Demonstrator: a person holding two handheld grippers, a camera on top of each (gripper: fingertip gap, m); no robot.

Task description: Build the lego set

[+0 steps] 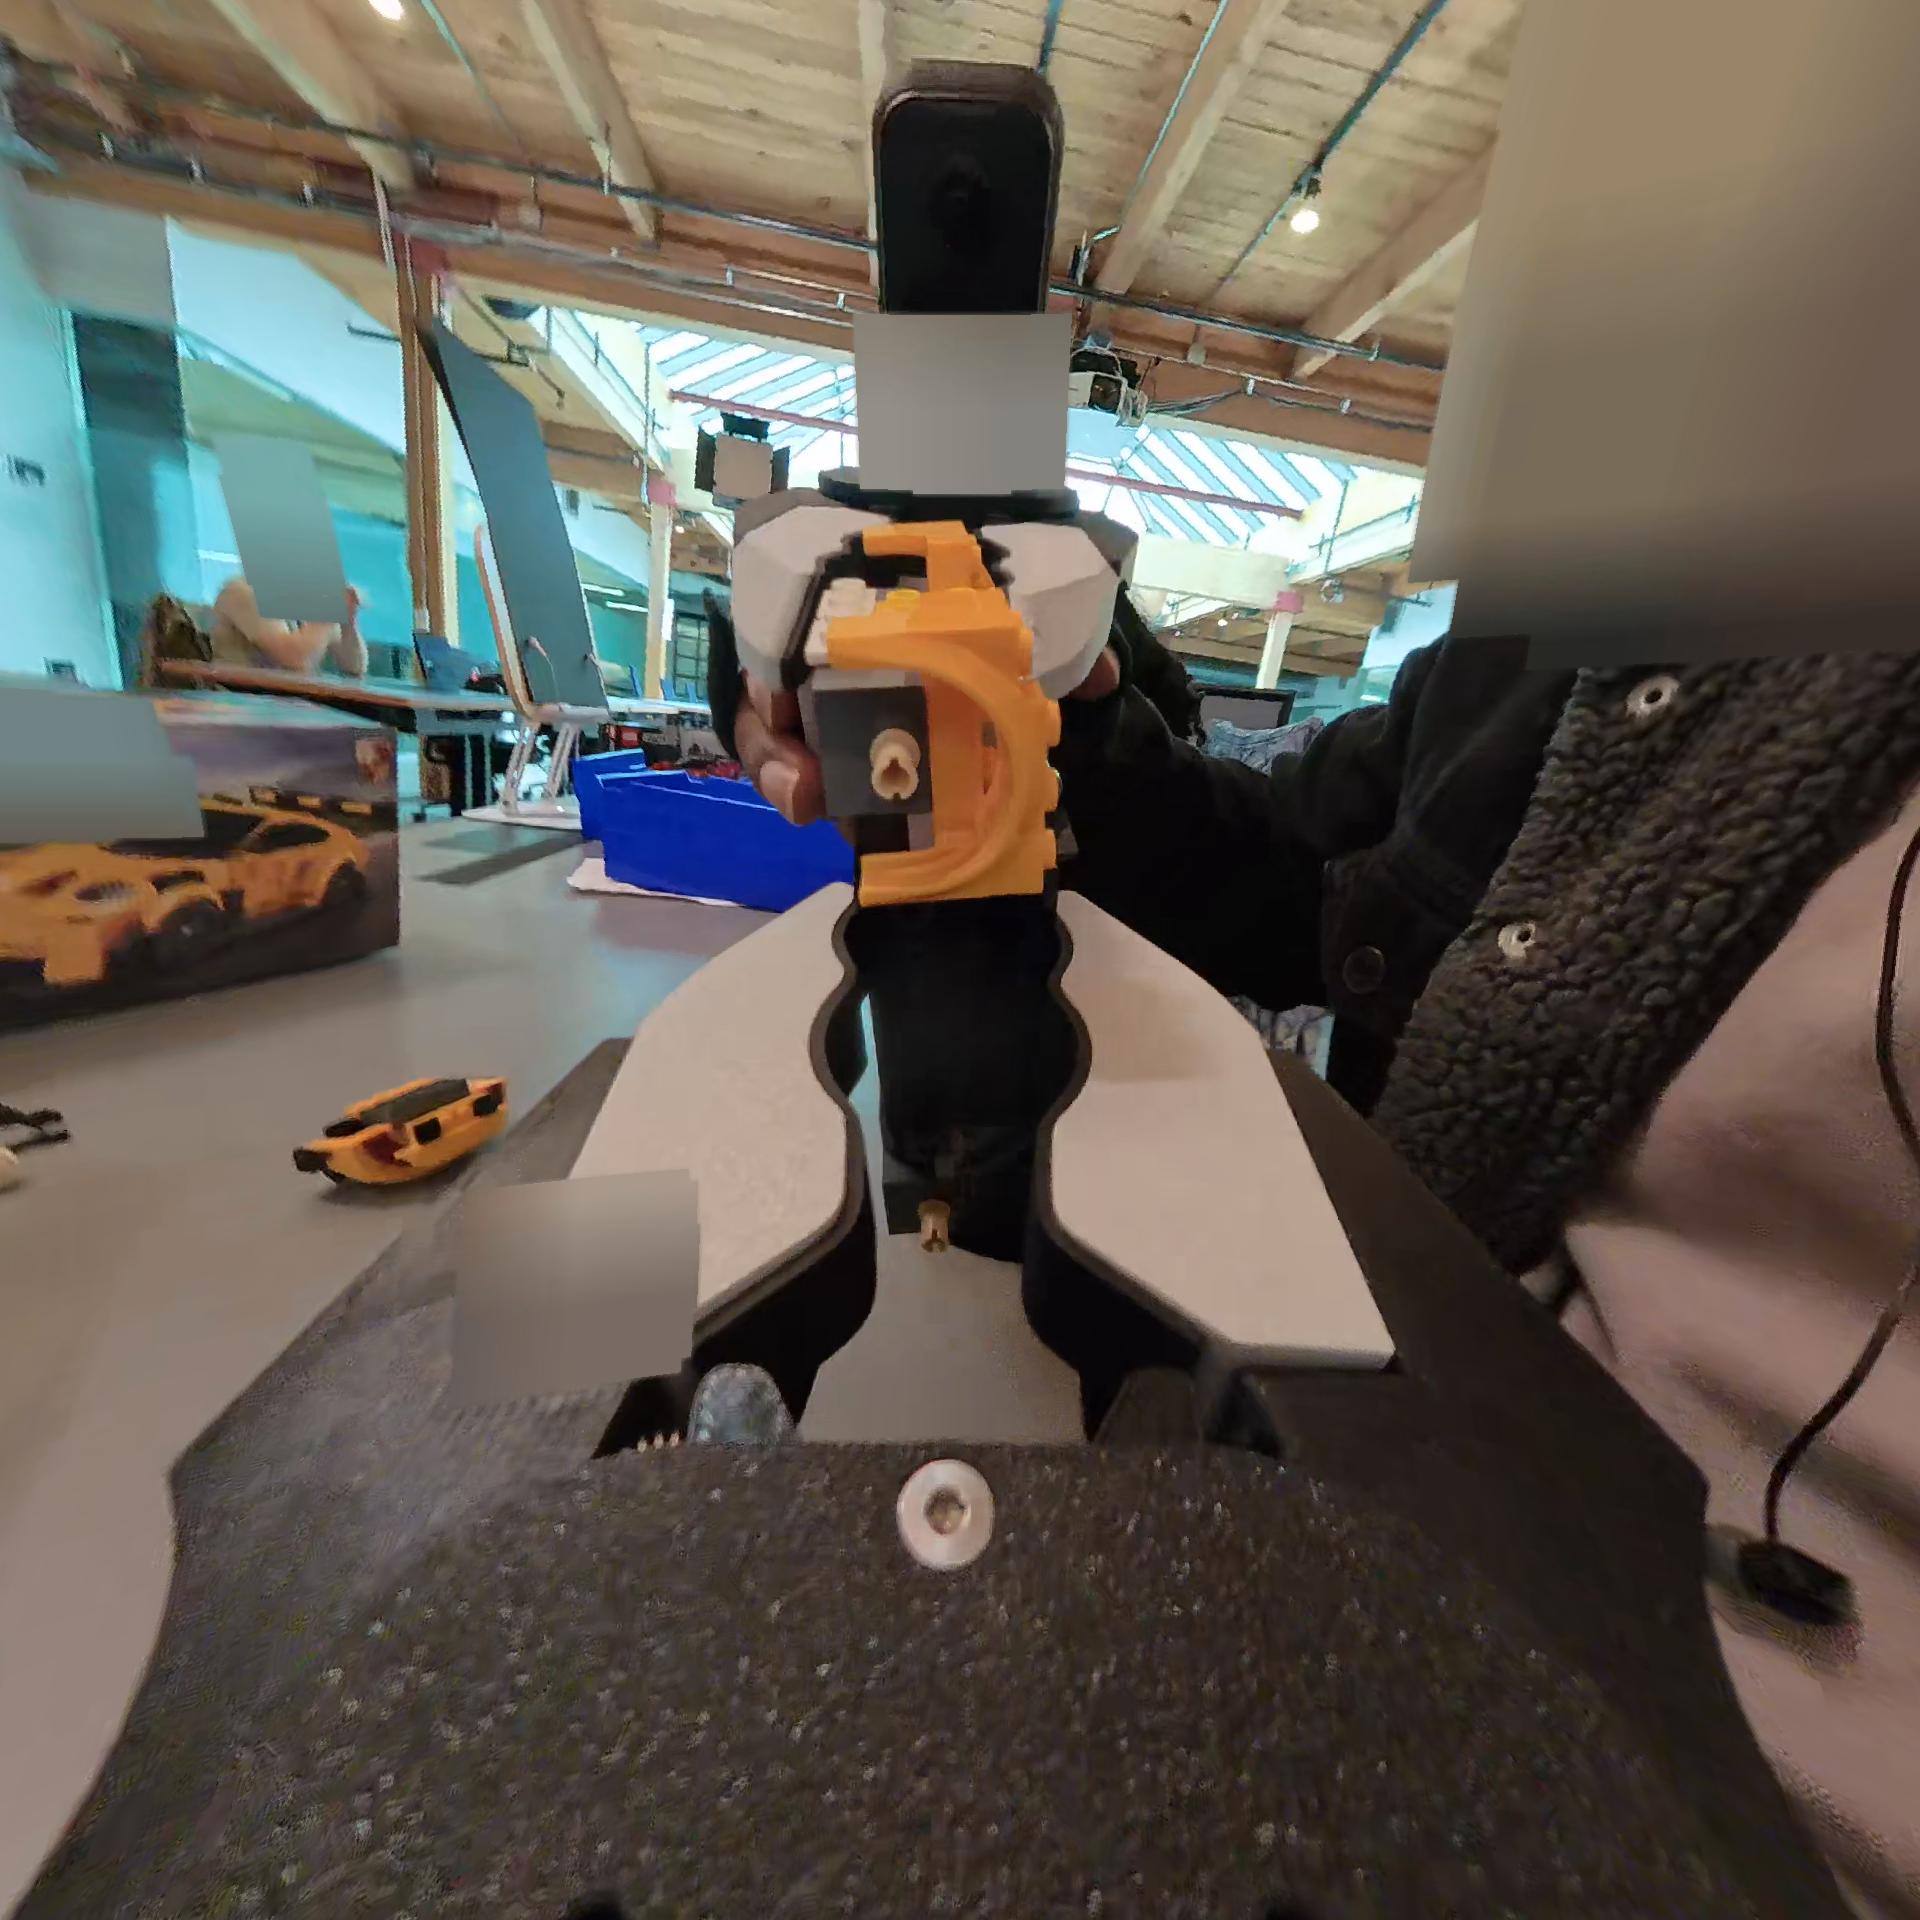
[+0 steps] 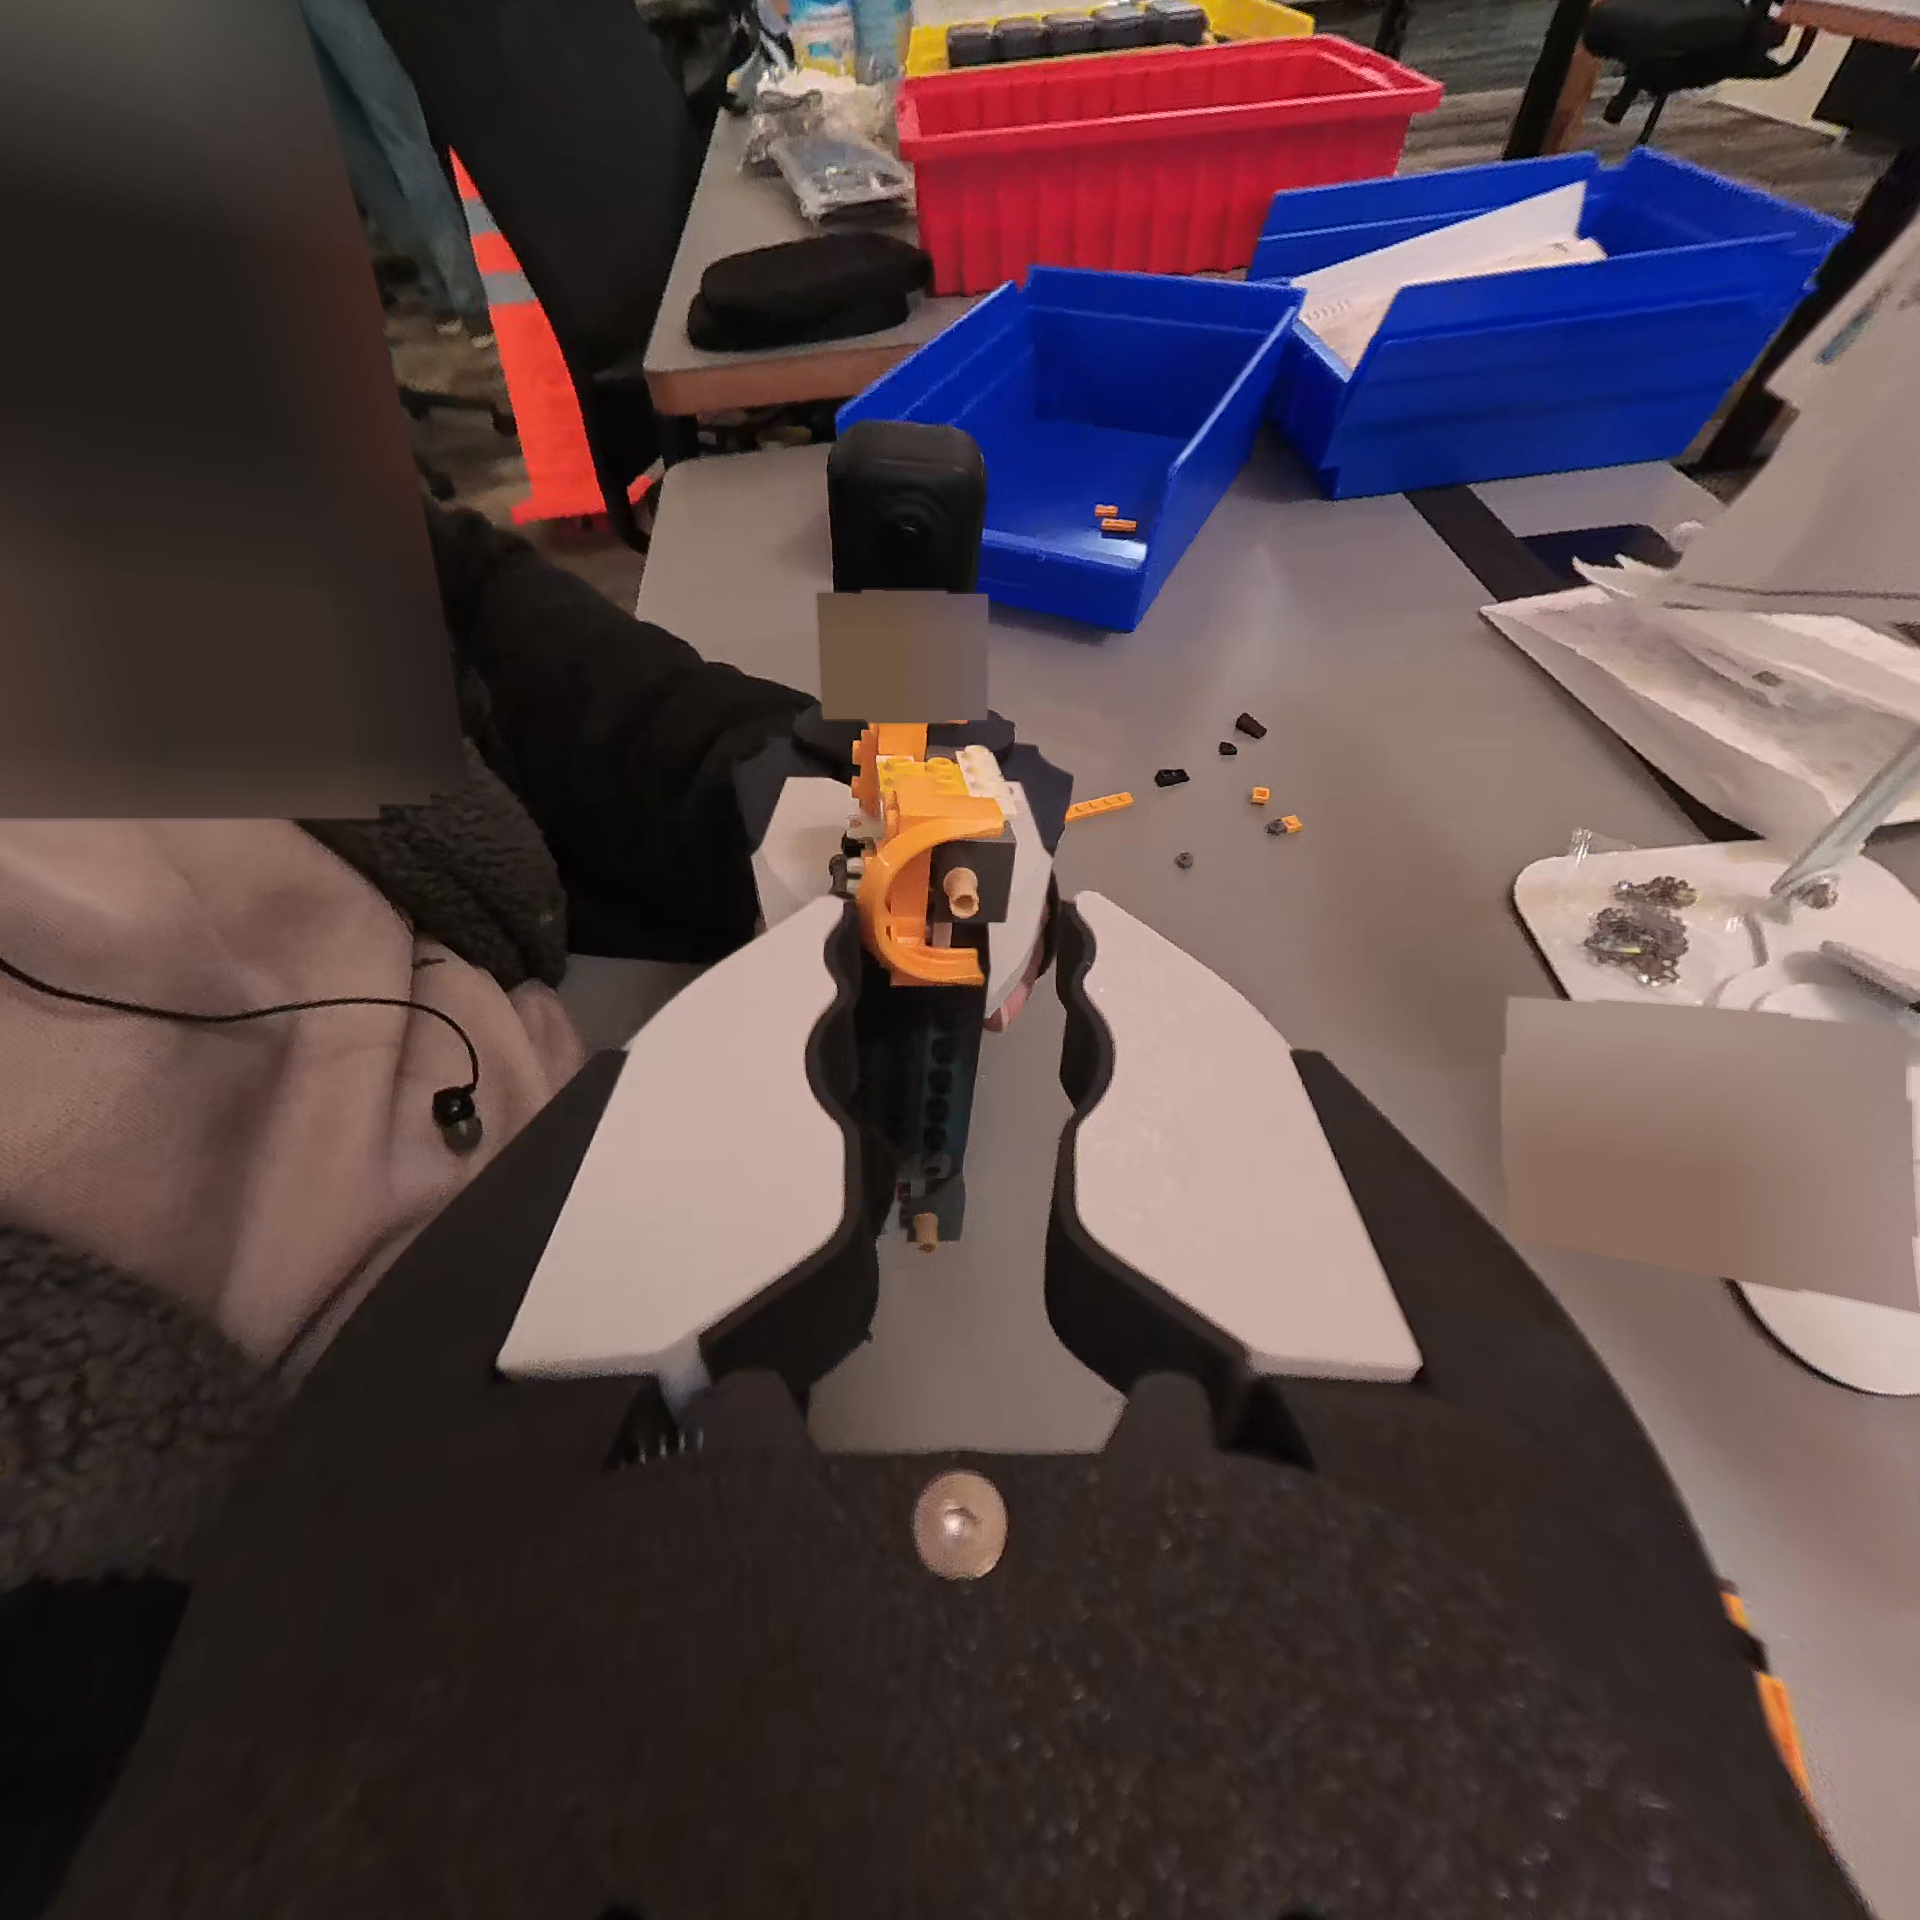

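A partly built lego car chassis (image 1: 935, 727), black with an orange wheel arch and a tan axle pin, is held in the air between my two grippers, which face each other. My left gripper (image 1: 956, 914) is shut on the black part of it. My right gripper (image 1: 925, 592) shows beyond, its fingers on either side of the orange end, with a gloved hand beside it. In the right wrist view the chassis (image 2: 925, 1091) lies between the fingers of my right gripper (image 2: 956, 914), close to the left finger. The left gripper (image 2: 914, 821) holds the far end.
An orange car body section (image 1: 405, 1127) lies on the grey table (image 1: 260, 1299) near the lego box (image 1: 197, 873). Small loose pieces (image 2: 1247, 790) and an orange plate (image 2: 1101, 805) lie ahead. Blue bins (image 2: 1091, 447), a red bin (image 2: 1143, 145), papers (image 2: 1714, 675) and a white tray (image 2: 1548, 894) stand to the right. A person's jacket is close by. Left and right tips are no more than a few centimetres apart.
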